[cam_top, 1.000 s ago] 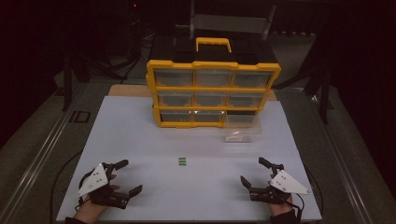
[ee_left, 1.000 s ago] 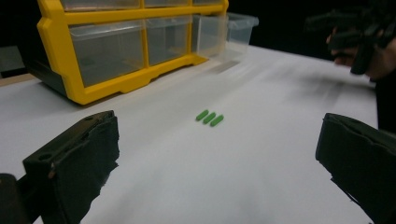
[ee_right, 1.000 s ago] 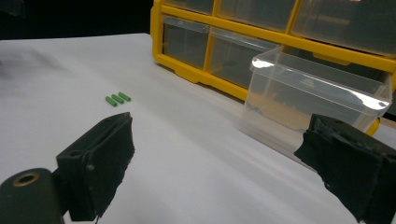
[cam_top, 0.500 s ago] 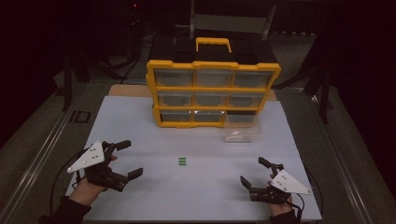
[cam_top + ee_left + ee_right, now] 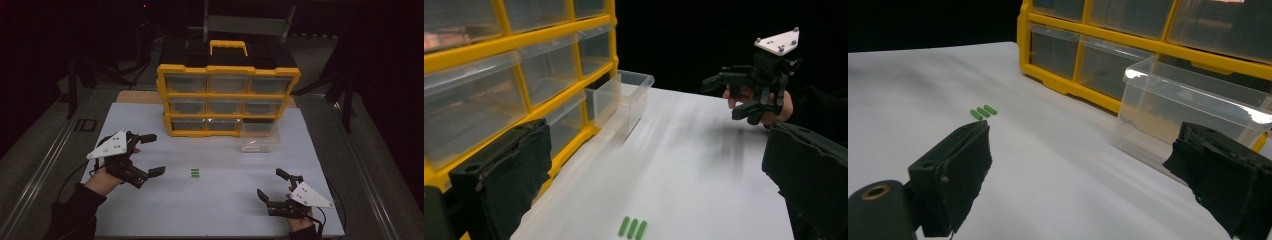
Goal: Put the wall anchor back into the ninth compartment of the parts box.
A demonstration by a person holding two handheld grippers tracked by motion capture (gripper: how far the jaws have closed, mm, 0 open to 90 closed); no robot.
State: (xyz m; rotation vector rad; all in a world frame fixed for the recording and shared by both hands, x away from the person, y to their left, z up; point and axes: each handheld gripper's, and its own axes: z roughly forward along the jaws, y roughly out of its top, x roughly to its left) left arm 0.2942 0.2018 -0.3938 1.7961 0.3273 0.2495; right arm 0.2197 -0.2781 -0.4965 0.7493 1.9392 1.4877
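Note:
Three small green pieces [image 5: 195, 173] lie side by side on the white table [image 5: 220, 210], also in the left gripper view [image 5: 633, 228] and the right gripper view [image 5: 983, 111]. A yellow drawer cabinet [image 5: 227, 99] stands at the back; its bottom right drawer [image 5: 259, 140] is out, a clear box resting on the table in front of it. My left gripper [image 5: 150, 154] is raised at the left, open and empty, left of the green pieces. My right gripper [image 5: 272, 184] rests near the front right, open and empty.
The clear drawer [image 5: 1193, 107] sits close ahead of my right gripper. The cabinet front [image 5: 519, 75] rises just left of my left gripper's jaws. A metal rail [image 5: 40, 165] runs along the table's left side.
My left gripper has lifted and moved forward and right toward the green pieces. The right gripper has stayed in place.

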